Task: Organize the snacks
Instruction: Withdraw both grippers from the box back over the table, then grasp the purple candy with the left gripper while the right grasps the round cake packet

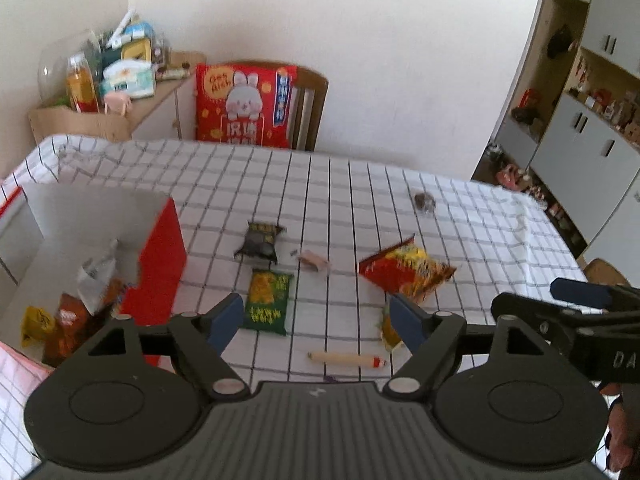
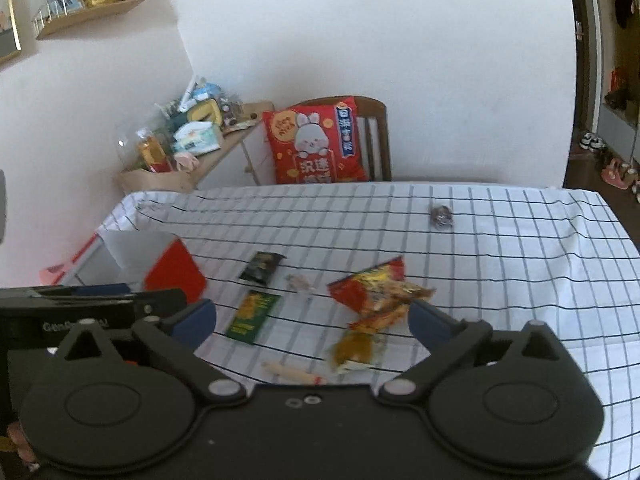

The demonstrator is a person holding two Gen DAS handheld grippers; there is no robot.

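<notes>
The left gripper (image 1: 316, 316) hangs above the checked tablecloth (image 1: 360, 184) with its blue-padded jaws spread wide and nothing between them. Just beyond its left fingertip lies a green snack packet (image 1: 267, 300), and past that a black packet (image 1: 260, 240). A small pink wrapped sweet (image 1: 314, 261) lies ahead, between the fingertips. Below the gap, close to the body of the tool, lies a cream stick-shaped snack (image 1: 346, 360). A yellow packet (image 1: 390, 330) sits just behind its right fingertip, partly hidden. To its left stands the red-and-white box (image 1: 160, 264), already holding several packets.

The right gripper (image 2: 312, 320) also stands fully apart and empty, touching nothing. A red-and-yellow crinkled bag (image 2: 376, 290) lies just ahead of its right fingertip, well inside the spread. A small dark wrapped piece (image 2: 441, 215) rests far ahead, near the table's far edge.
</notes>
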